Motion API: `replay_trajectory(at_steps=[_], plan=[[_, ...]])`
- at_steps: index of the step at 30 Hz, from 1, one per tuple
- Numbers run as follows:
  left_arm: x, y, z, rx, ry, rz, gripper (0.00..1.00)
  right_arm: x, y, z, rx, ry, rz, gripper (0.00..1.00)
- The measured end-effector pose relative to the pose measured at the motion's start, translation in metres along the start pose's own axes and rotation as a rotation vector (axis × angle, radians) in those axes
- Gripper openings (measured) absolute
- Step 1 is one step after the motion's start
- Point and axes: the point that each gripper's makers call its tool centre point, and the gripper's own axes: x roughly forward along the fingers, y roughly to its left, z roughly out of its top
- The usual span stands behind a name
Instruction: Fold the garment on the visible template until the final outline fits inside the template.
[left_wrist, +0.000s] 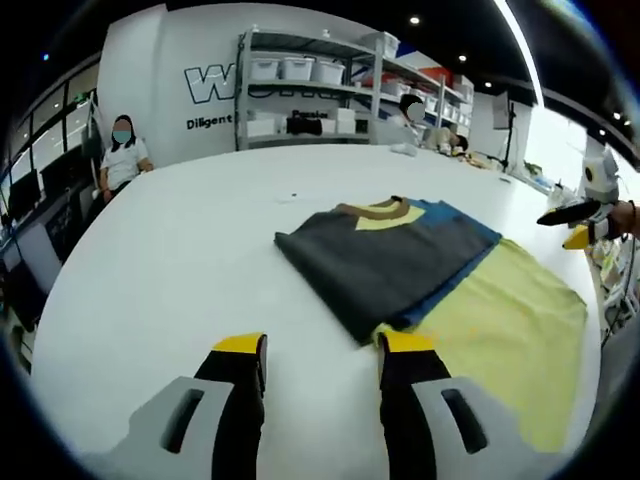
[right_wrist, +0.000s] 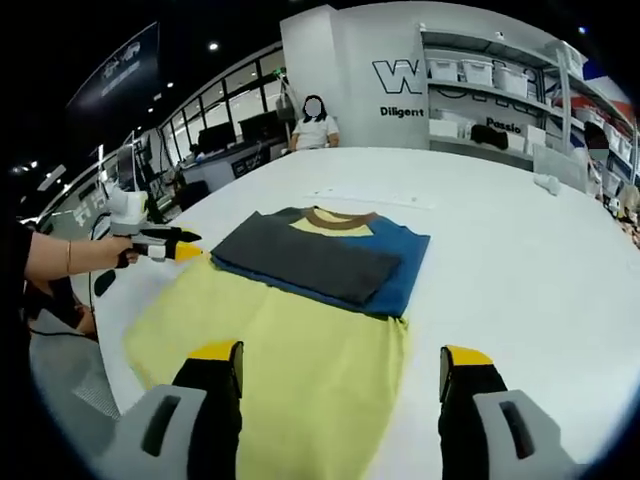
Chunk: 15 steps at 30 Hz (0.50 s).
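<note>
The garment (left_wrist: 400, 262) lies on the white table (left_wrist: 180, 260), folded into a dark grey panel over blue, with a brown collar at its far end. A wide pale yellow cloth (left_wrist: 500, 325) spreads out from under it toward the table's right edge. My left gripper (left_wrist: 323, 345) hovers open just short of the grey fold's near corner, holding nothing. In the right gripper view the same garment (right_wrist: 310, 258) sits ahead, and my right gripper (right_wrist: 340, 355) is open over the yellow cloth (right_wrist: 290, 370). The left gripper (right_wrist: 185, 245) enters from the left, held by a hand.
The right gripper (left_wrist: 577, 225) shows at the table's right edge, held by a hand. Shelves with white bins (left_wrist: 300, 90) stand behind the table. A seated person (left_wrist: 122, 155) is at the back left. Desks with monitors (right_wrist: 230, 140) line the far wall.
</note>
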Motion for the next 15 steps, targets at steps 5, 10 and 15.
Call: replay_trajectory(at_steps=[5,10,15], plan=[[0.004,-0.002,-0.007,-0.010,0.015,-0.005,0.36,0.008,-0.007,0.001,-0.004,0.002,-0.013,0.78],[0.008,-0.008,-0.007,-0.008,0.012,-0.014,0.34,0.017,-0.017,0.002,-0.008,0.002,-0.028,0.72],[0.012,-0.014,-0.006,0.003,0.004,-0.025,0.30,0.025,-0.025,-0.001,-0.030,0.017,-0.046,0.66]])
